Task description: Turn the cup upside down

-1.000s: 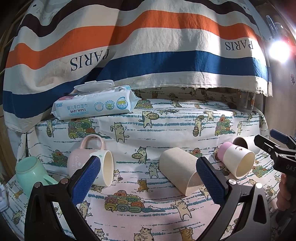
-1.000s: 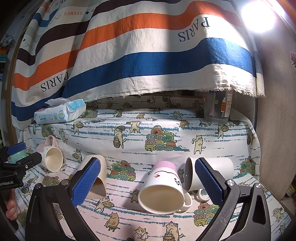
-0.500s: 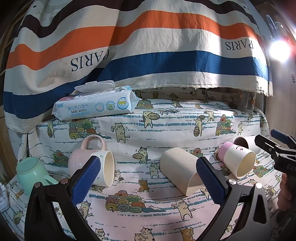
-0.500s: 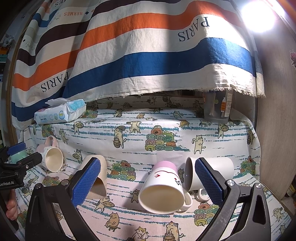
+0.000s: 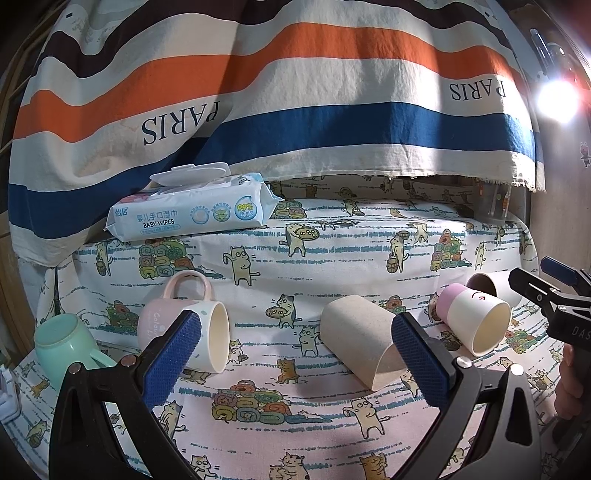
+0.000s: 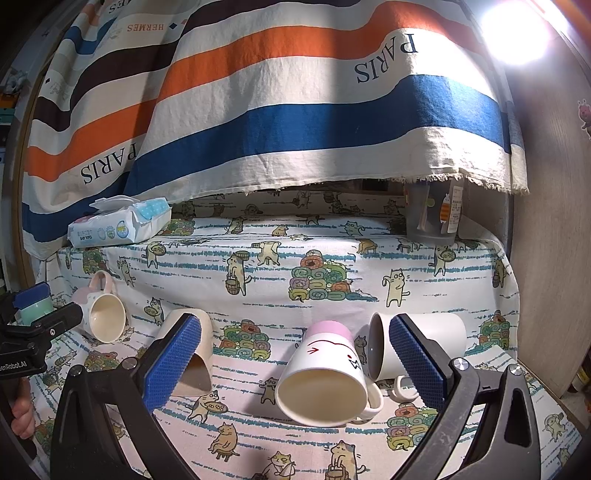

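Observation:
Several cups lie on their sides on the cat-print cloth. A beige handleless cup [image 5: 364, 345] [image 6: 192, 354] lies in the middle. A pink mug [image 5: 184, 325] [image 6: 103, 314] lies to the left, a mint cup [image 5: 64, 341] at the far left. A pink-and-white mug [image 6: 325, 373] [image 5: 472, 317] and a white mug [image 6: 417, 343] lie on the right. My left gripper [image 5: 295, 354] is open and empty, above the cloth in front of the beige cup. My right gripper [image 6: 295, 358] is open and empty, with the pink-and-white mug between its fingers' lines.
A pack of baby wipes [image 5: 192, 212] lies at the back left. A striped cloth [image 5: 295, 110] hangs behind. A grey translucent container [image 6: 434, 214] stands at the back right beside a wooden wall [image 6: 554, 221]. A bright lamp [image 6: 517, 29] glares at the top right.
The left gripper has crept slightly; the scene has shifted a little in its view. The right gripper and the cups have not moved.

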`<state>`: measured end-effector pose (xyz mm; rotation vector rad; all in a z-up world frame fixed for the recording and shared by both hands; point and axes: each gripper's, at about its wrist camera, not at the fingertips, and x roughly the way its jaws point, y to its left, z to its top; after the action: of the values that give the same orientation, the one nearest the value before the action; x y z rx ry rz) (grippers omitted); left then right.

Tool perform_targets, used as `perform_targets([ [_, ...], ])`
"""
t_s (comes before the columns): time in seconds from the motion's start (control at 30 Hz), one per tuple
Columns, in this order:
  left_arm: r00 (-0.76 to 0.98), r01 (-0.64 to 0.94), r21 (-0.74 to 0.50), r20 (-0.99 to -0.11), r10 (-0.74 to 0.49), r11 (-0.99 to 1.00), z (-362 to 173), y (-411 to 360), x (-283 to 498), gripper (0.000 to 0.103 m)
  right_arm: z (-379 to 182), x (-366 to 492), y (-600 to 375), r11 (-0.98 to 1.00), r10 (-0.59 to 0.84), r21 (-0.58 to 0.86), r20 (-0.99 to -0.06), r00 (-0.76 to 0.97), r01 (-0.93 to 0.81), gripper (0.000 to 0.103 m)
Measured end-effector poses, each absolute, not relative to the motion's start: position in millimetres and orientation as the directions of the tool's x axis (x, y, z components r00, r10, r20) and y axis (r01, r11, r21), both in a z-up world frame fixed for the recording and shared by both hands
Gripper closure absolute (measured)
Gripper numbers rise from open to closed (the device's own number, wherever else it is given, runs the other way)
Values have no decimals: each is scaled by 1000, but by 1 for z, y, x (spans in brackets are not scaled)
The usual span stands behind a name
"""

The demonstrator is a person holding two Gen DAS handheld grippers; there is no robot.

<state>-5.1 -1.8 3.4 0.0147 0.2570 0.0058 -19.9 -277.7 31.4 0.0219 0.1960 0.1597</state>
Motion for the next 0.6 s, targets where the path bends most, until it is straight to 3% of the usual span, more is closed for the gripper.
perform_targets([
  [0.6,968,-6,16,-250,10,1000,4,-2,-5,0,33,-21,-278,987,161,38,-193,968,-157,0],
])
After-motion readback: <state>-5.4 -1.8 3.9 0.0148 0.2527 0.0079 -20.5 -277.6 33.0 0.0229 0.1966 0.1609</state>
